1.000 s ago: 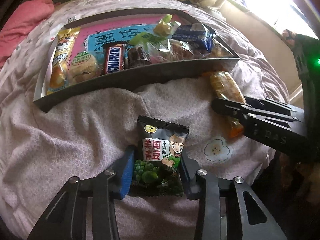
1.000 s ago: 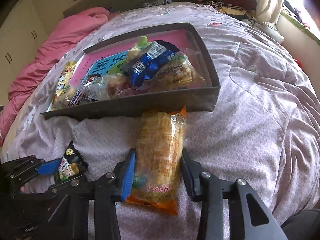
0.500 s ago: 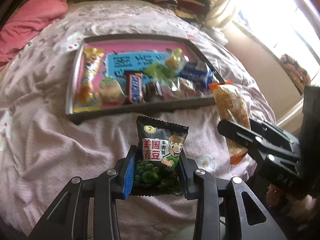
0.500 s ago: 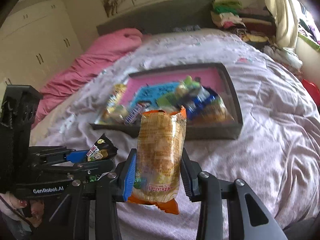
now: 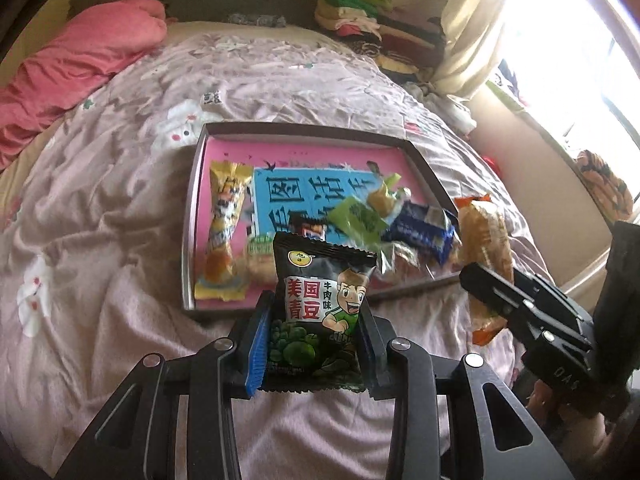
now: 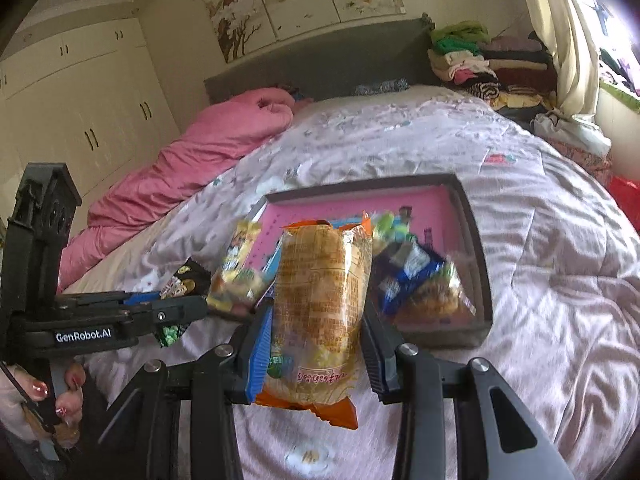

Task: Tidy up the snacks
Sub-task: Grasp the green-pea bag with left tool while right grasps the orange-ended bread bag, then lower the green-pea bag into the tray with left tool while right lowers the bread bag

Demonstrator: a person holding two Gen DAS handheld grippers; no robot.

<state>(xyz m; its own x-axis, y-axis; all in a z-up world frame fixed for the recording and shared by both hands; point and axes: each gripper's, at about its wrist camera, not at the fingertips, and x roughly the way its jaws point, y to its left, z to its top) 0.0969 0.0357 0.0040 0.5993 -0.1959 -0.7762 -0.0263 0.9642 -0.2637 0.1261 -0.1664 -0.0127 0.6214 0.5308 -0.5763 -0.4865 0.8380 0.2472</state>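
Observation:
My left gripper [image 5: 312, 344] is shut on a black green-pea packet [image 5: 320, 308], held upright above the bedspread in front of the tray. My right gripper [image 6: 316, 344] is shut on an orange-ended bread roll pack [image 6: 320, 304], also lifted clear of the bed. The dark-rimmed tray [image 5: 192, 216] with a pink and blue base lies on the bed and holds several snacks: a yellow packet [image 5: 224, 240], a green wrapper [image 5: 356, 220], a blue wrapper [image 5: 420, 232]. Each gripper shows in the other's view: the right gripper [image 5: 480, 292] beside the tray's near right corner, the left gripper [image 6: 176, 308] at the left.
A pink quilt [image 6: 192, 156] lies along the bed's left side. Folded clothes [image 6: 480, 64] are piled at the headboard's right, by a curtain and bright window. A hand [image 6: 40, 396] holds the left gripper's handle. Pale flowered bedspread [image 5: 100, 240] surrounds the tray.
Both grippers have lifted their packets off the bedspread and tilted up, so the tray now appears lower and farther, and more of the room shows.

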